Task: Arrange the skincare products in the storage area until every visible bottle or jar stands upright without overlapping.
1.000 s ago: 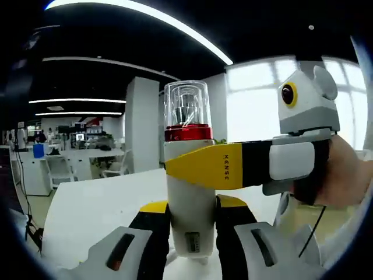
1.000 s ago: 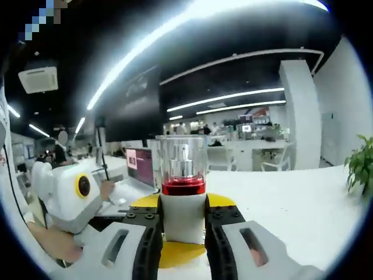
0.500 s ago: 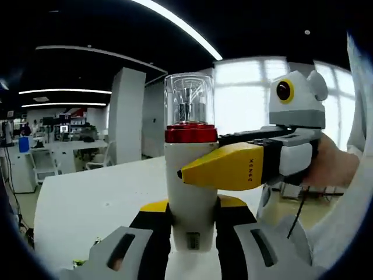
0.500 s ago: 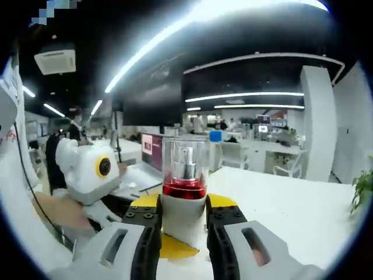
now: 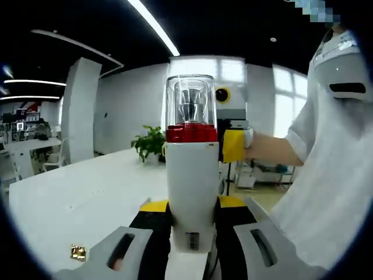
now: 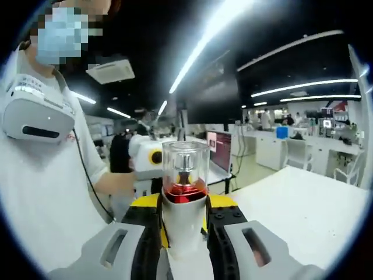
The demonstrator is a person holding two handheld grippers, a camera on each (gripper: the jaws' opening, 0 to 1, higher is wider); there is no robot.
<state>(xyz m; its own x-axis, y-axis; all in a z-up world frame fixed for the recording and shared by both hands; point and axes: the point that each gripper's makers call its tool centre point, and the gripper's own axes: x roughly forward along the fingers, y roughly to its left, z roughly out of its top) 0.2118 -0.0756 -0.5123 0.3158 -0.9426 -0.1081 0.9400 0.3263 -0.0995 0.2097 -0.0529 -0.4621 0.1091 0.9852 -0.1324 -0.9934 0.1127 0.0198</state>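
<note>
Clearly both claws pinch one pump bottle [image 5: 192, 186], held upright above the white tabletop [image 5: 70, 198]: the left claw [image 5: 192, 233] clamps its lower body, the right claw [image 6: 183, 224] its upper body under the red collar [image 6: 185, 191]. Smooth, stiff plastic could slip; the clear cap [image 5: 190, 99] looks fragile, so grip the body.

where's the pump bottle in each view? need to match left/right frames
Left gripper view: pump bottle centre frame, upright, held in the left tool.
Right gripper view: same bottle centre, low, held in the right tool.
Shared landmark: its red collar under the clear cap.
</note>
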